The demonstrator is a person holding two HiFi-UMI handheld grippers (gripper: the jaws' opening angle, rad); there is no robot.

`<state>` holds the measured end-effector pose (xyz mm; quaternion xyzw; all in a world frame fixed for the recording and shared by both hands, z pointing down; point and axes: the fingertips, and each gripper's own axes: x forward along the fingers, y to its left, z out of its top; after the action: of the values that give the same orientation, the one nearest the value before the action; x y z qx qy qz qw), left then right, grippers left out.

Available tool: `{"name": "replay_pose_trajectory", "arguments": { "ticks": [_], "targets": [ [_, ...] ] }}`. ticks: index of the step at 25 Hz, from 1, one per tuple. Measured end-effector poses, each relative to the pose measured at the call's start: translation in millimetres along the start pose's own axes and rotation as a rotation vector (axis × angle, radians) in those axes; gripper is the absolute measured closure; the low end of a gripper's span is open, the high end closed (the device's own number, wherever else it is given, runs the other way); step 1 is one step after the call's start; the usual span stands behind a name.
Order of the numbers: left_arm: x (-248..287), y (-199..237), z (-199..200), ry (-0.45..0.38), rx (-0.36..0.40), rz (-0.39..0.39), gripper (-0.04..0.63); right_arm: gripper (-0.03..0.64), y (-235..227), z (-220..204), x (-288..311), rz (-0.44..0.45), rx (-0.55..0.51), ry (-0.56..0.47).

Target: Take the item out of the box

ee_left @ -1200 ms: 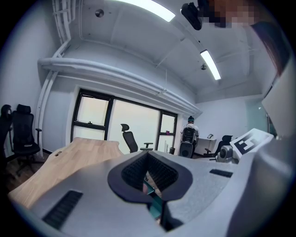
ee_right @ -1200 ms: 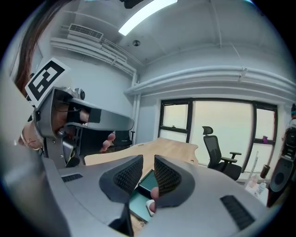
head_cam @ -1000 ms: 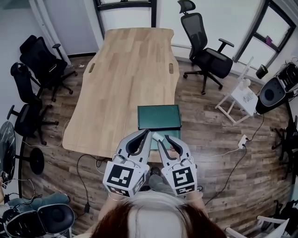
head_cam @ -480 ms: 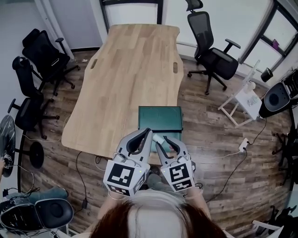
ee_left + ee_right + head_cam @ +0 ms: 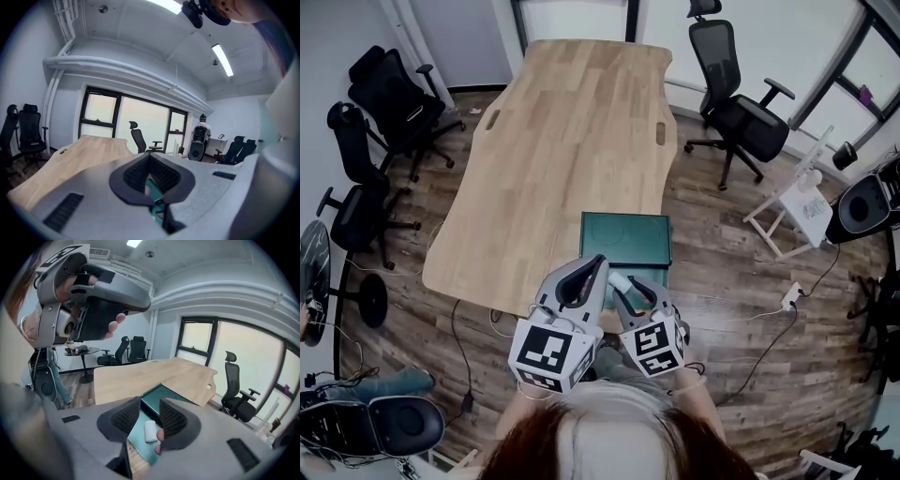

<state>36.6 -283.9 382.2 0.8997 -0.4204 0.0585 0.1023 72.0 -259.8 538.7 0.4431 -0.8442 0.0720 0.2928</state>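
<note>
Basically undone: item (image 5: 150, 431) in box (image 5: 624, 234). R gripper (image 5: 149, 400) jaws just widened, apart over it; L gripper (image 5: 149, 154) jaws together, empty.

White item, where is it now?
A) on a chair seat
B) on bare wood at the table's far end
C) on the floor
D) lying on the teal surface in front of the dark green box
D: the right gripper view shows the white item lying flat on the teal surface, just in front of the dark green box.
</note>
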Motion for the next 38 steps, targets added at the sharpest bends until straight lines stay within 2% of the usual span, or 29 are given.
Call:
{"name": "replay_pose_trajectory", "arguments": {
  "ticks": [20,27,38],
  "targets": [
    [18,20,-6,0.033,-0.022,0.048,0.588,0.452,0,-53,62,0.128,-0.033,0.177],
    [23,21,-10,0.041,-0.026,0.055,0.588,0.439,4,-79,84,0.177,-0.016,0.253],
    [25,27,-15,0.063,-0.035,0.078,0.588,0.425,4,-101,106,0.216,-0.027,0.327]
  ]
}}
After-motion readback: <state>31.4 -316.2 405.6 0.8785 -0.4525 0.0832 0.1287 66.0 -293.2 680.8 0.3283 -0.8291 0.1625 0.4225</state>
